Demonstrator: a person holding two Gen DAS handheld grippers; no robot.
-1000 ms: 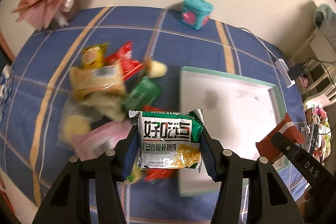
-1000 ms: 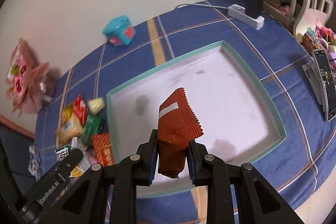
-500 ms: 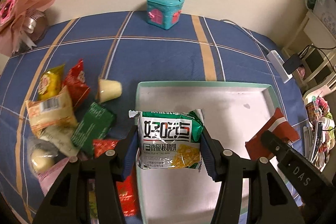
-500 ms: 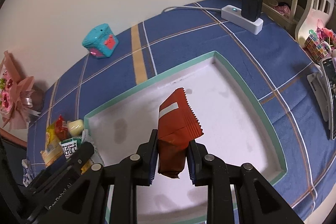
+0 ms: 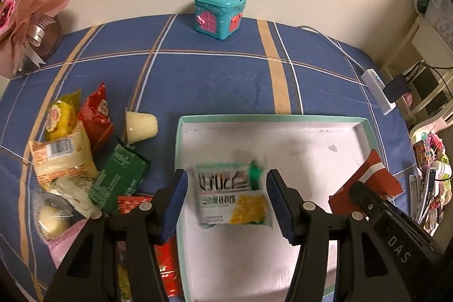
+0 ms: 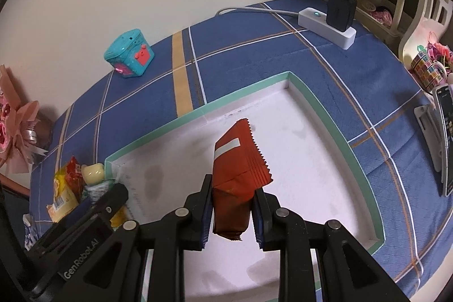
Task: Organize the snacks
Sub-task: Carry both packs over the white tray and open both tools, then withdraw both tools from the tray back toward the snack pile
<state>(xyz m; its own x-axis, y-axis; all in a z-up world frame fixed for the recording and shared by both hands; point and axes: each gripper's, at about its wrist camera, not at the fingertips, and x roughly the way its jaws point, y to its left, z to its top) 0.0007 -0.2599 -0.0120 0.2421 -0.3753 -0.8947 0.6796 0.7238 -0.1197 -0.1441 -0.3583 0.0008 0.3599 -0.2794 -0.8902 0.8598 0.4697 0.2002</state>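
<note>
The left gripper (image 5: 226,198) points steeply down over the near left part of a shallow tray (image 5: 365,126), its jaws opening. A green and white snack packet (image 5: 232,197) sits blurred between the blue pads with a gap on either side, so the pads no longer press it. The right gripper (image 6: 231,212) is clamped tight on the lower end of a red-brown packet (image 6: 239,157) with a white stripe and a zigzag top edge, held upright above the tray's middle.

The tray has a white floor and a low mint-green rim (image 6: 322,109); most of its floor is bare, with wide room toward the far and right walls. It rests on a table under a blue plaid cloth (image 5: 212,75).

Just outside the tray's left rim lies a loose pile of snacks (image 5: 85,154): yellow, red, green and pale wrappers, plus a small cream jelly cup (image 5: 141,126). A teal toy house (image 5: 219,12) stands at the table's far edge by the wall, a white power strip (image 6: 325,21) at the far right corner.
</note>
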